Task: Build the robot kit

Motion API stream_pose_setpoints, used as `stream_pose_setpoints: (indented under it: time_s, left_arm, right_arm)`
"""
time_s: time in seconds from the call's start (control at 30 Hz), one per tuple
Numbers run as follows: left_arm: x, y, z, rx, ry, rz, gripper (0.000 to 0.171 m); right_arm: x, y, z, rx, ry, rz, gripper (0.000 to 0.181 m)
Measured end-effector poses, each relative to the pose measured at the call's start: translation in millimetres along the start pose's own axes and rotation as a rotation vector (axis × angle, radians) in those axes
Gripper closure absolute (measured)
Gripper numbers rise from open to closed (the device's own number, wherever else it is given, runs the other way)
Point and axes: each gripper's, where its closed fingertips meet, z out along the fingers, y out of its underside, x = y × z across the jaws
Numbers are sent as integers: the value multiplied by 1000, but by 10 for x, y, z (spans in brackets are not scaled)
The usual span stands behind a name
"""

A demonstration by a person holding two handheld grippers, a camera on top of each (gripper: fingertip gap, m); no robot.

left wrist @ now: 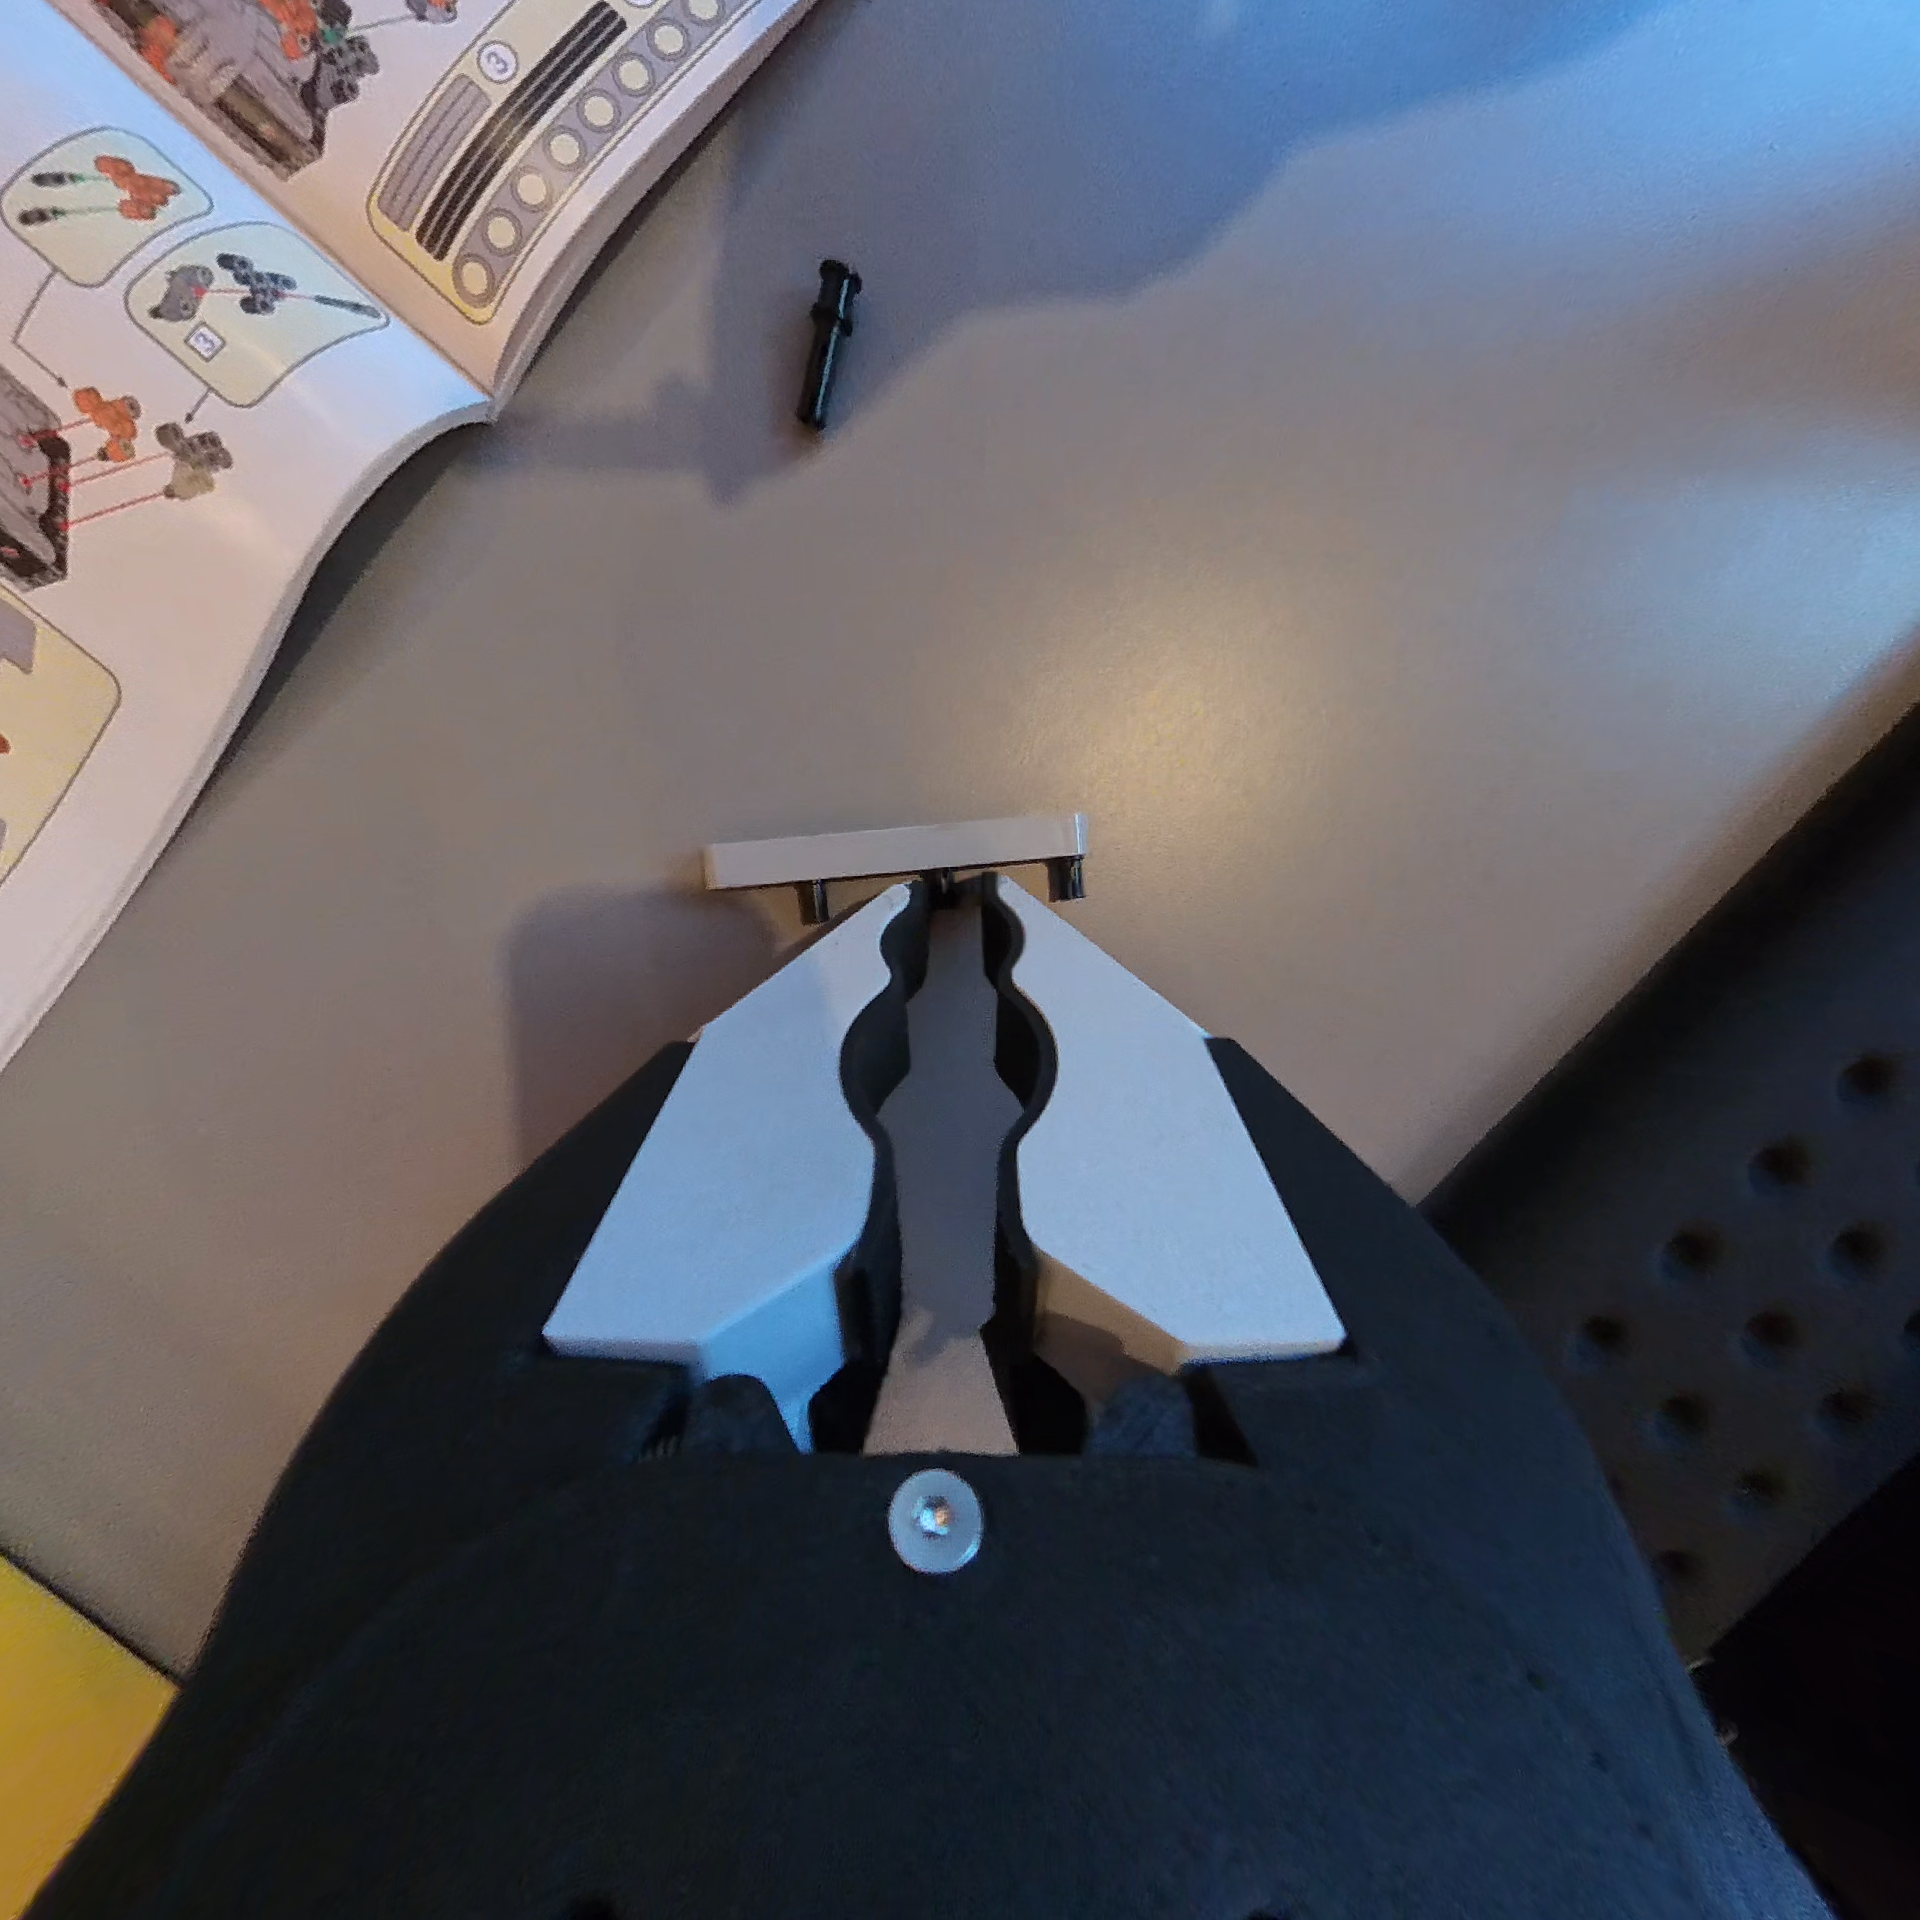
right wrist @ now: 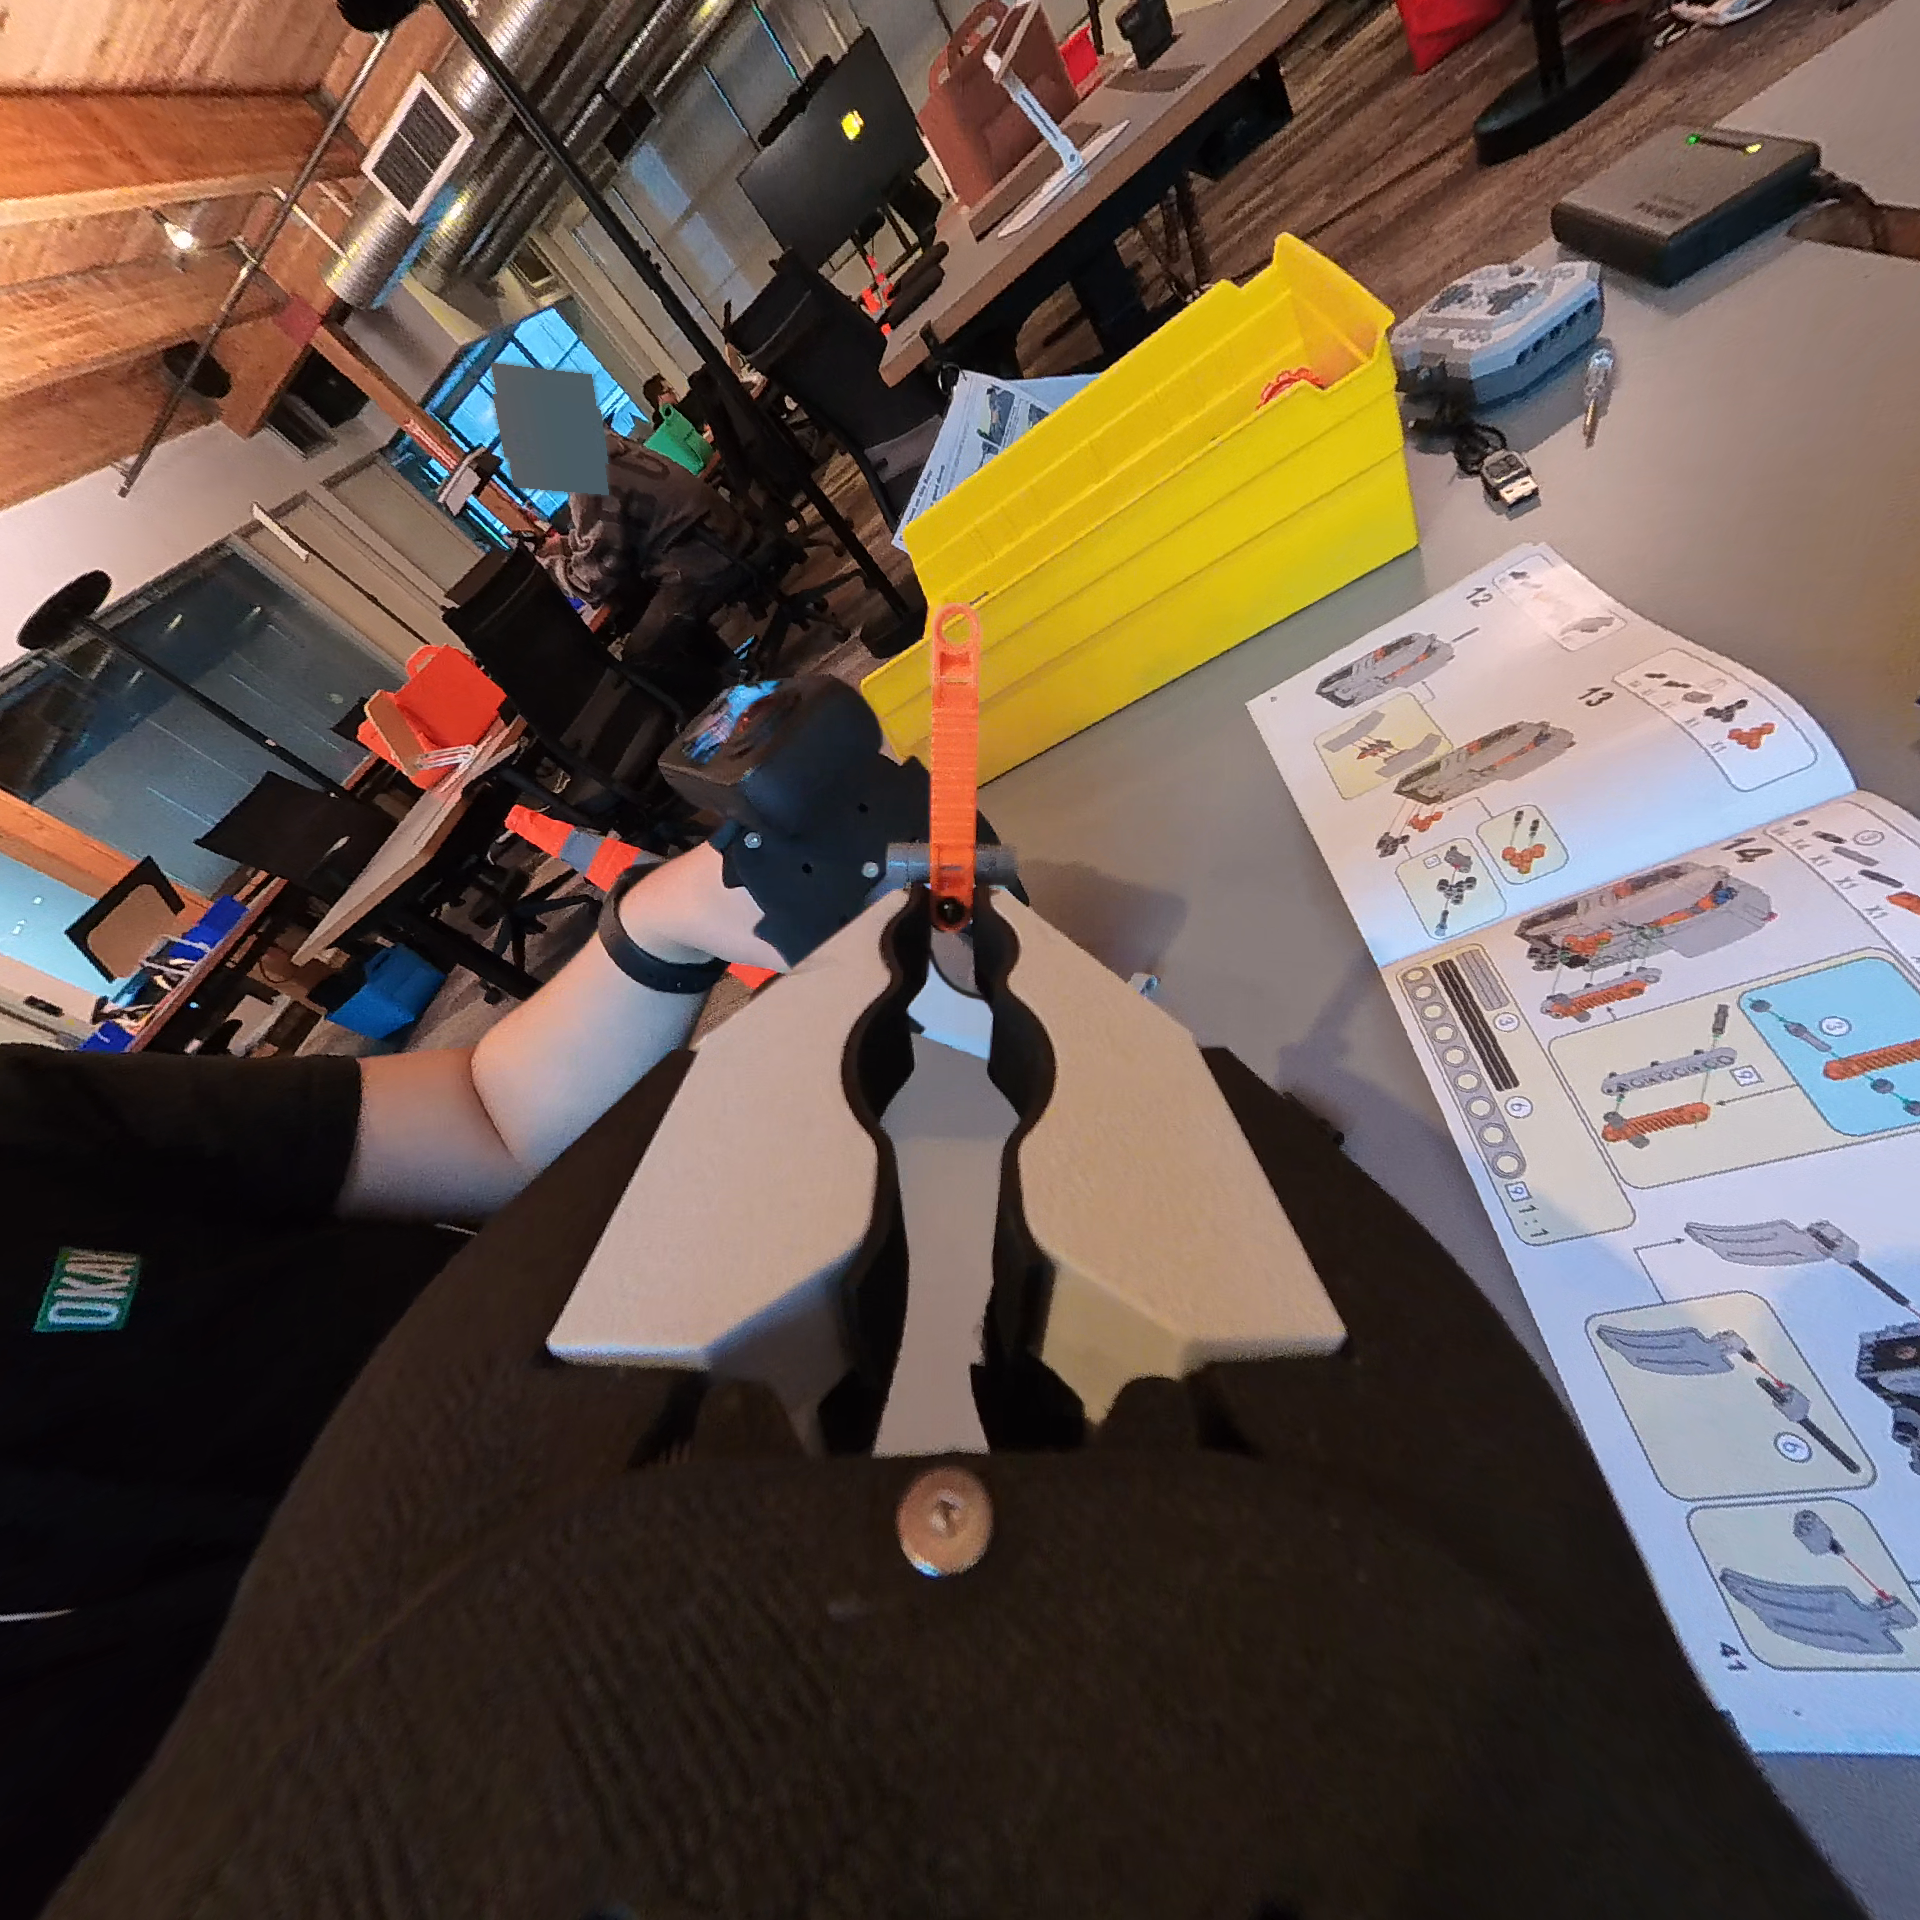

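Here the left gripper (left wrist: 948, 889) pinches a grey beam (left wrist: 894, 850) by its black pin. The right gripper (right wrist: 948, 914) clamps an orange beam (right wrist: 954, 748); squeeze both firmly.

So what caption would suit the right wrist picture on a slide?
Right gripper pinching an orange toothed beam upright above the table.

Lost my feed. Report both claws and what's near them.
Left claw shut on pale flat beam, just above table. Right claw shut on orange beam, upright. Loose black pin beside instruction booklet.
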Motion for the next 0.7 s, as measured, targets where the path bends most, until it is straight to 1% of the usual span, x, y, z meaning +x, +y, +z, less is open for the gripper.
stream_pose_setpoints:
  time_s: [0.07,0.2,0.3,0.43,0.5,0.63,0.7]
  left_arm:
    - [-10,0,4,-2,-4,14,170]
    - [-26,-27,15,22,-24,65,171]
    - [-188,-70,-16,93,-189,157,171]
    - [-237,-274,-316,296,-380,337,171]
    - [-242,-358,-506,370,-452,375,171]
    - [-140,-496,-867,511,-506,437,171]
    - [-104,-538,-1005,547,-527,441,171]
  right_arm:
    - [23,17,5,-4,2,6,176]
    - [78,83,43,-25,9,23,176]
    - [104,190,131,-62,-4,59,176]
    - [25,306,312,-87,-101,129,178]
    - [-23,362,412,-94,-154,160,176]
    - [-134,365,530,-64,-249,200,177]
    - [-203,343,558,-45,-285,187,177]
